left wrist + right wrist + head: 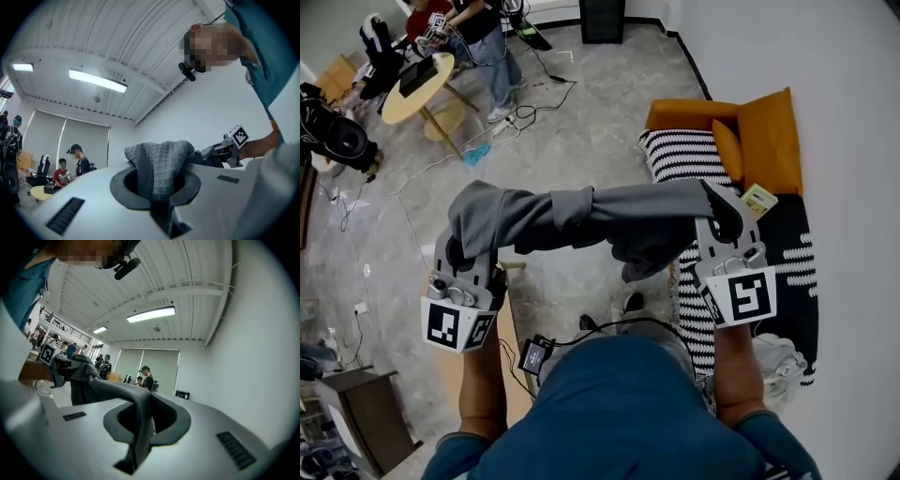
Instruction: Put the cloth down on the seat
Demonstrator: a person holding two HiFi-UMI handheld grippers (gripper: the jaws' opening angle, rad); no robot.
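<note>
Grey waffle-weave cloth (581, 217), black-and-white striped seat (680, 155), orange cushions (769, 136), grey marbled floor (581, 103)

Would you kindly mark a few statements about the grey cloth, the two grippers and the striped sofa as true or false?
1. The grey waffle-textured cloth spans from the left gripper to the right gripper. True.
2. The left gripper is open and empty. False: its jaws are shut on the cloth.
3. The cloth already lies on the black-and-white striped seat. False: it hangs in the air between the grippers.
4. Orange cushions rest on the sofa. True.
</note>
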